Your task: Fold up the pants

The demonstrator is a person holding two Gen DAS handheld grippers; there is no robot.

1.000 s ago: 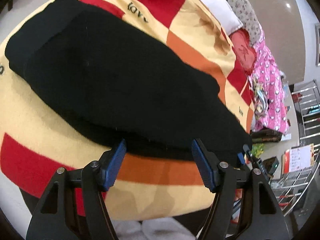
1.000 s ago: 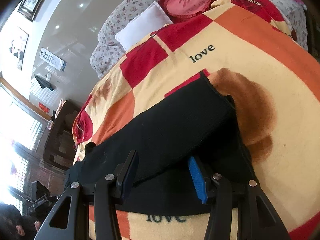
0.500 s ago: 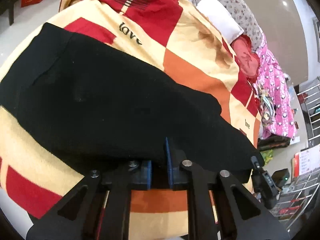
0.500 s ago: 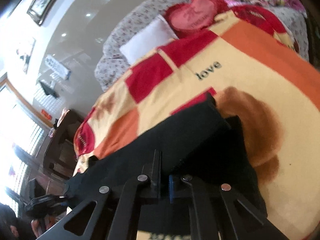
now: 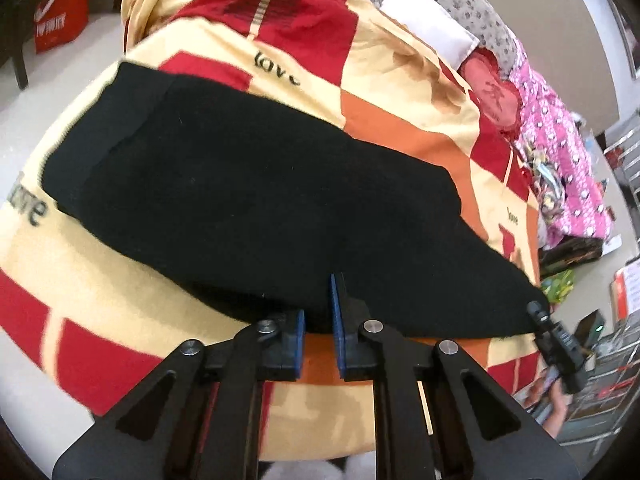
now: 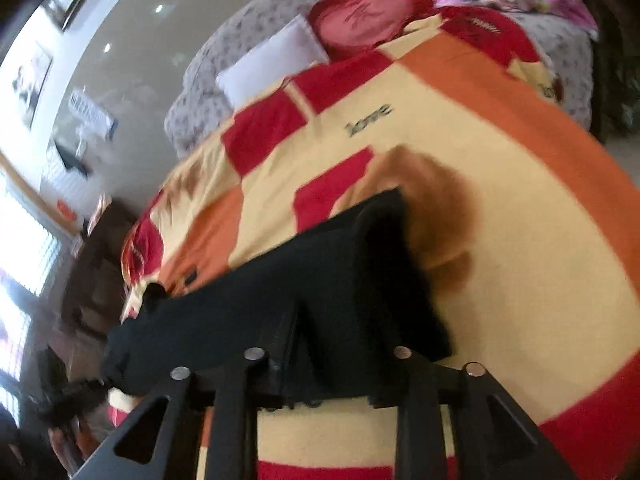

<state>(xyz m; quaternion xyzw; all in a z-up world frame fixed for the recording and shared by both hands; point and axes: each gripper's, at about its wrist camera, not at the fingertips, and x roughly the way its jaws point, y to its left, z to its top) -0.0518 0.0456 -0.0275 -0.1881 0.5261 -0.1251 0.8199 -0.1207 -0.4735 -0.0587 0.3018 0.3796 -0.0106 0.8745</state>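
Left wrist view: showed the left gripper (image 5: 318,326) pinched almost fully together on the near hem of the black pants (image 5: 260,200), a thin fold of cloth caught between the blue pads (image 5: 297,330). Found the right gripper (image 6: 344,364) with jaws just opening, bunched cloth filling the gap between them and hiding the pads; could not tell whether a grip remained. Placed the pants flat on the checked blanket (image 5: 400,128), ahead of both tools, long axis running crosswise along the near side of the bed. Put the left gripper near mid-length and the right nearer one end. Judged that the coming fold would carry that near edge away, over the far edge.
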